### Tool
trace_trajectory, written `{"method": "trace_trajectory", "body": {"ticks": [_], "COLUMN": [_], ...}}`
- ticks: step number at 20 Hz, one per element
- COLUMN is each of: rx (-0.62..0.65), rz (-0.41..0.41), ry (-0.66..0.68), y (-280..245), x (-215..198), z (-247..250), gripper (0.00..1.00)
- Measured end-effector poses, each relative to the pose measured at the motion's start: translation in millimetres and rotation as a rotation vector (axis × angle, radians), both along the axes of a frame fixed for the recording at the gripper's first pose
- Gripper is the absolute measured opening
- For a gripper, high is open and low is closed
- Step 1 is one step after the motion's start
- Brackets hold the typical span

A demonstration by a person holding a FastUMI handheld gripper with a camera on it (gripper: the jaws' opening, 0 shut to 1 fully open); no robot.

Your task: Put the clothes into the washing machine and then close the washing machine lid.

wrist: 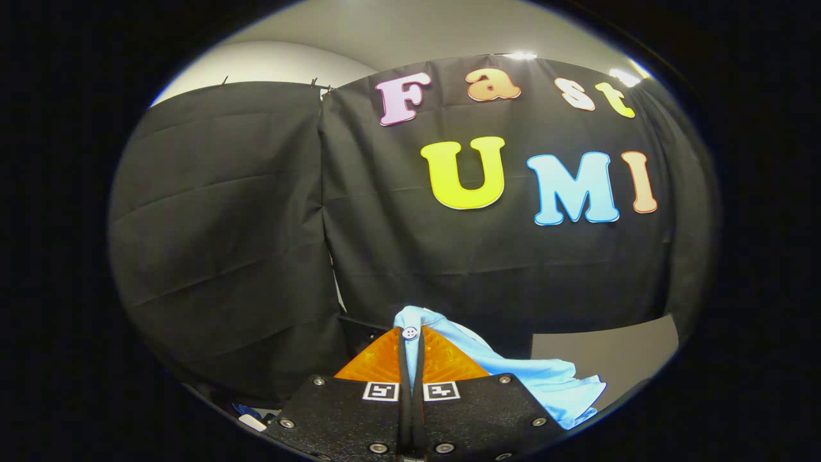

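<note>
Step in hand looks like the carry: gripper [410, 340] at bottom centre of frame, fingers [378, 360] pressed nearly together w/ a fold of the light blue garment [545, 385] pinched between them, so it's held and lifted. Rest of the cloth spills to the lower right of the fingers, draping down. A small white button [410, 332] sits right at the fingertips. Fabric reads as thin, soft woven shirt stuff, smooth w/ loose folds; floppy, prob. swings when moved. Behind it all, matte black cloth wall [224, 224], creased, and a flat grey panel [609, 353] at lower right. Next move, as I judge it: find the washer, bring the garment over its opening, release; lid not yet dealt with.
</note>
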State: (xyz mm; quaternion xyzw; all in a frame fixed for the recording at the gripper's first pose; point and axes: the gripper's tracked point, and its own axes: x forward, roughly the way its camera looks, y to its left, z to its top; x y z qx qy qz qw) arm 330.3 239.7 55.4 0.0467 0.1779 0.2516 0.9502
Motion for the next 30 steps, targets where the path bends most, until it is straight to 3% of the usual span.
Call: {"method": "trace_trajectory", "body": {"ticks": [9, 22, 30], "rx": [0.0, 0.02, -0.182], "rz": [0.062, 0.077, 0.041], "ry": [0.057, 0.251, 0.243], "y": [63.2, 107.3, 101.4], "x": [-5.0, -10.1, -3.7], "z": [-36.2, -135.5, -210.7], "gripper": [0.0, 0.0, 0.0]}}
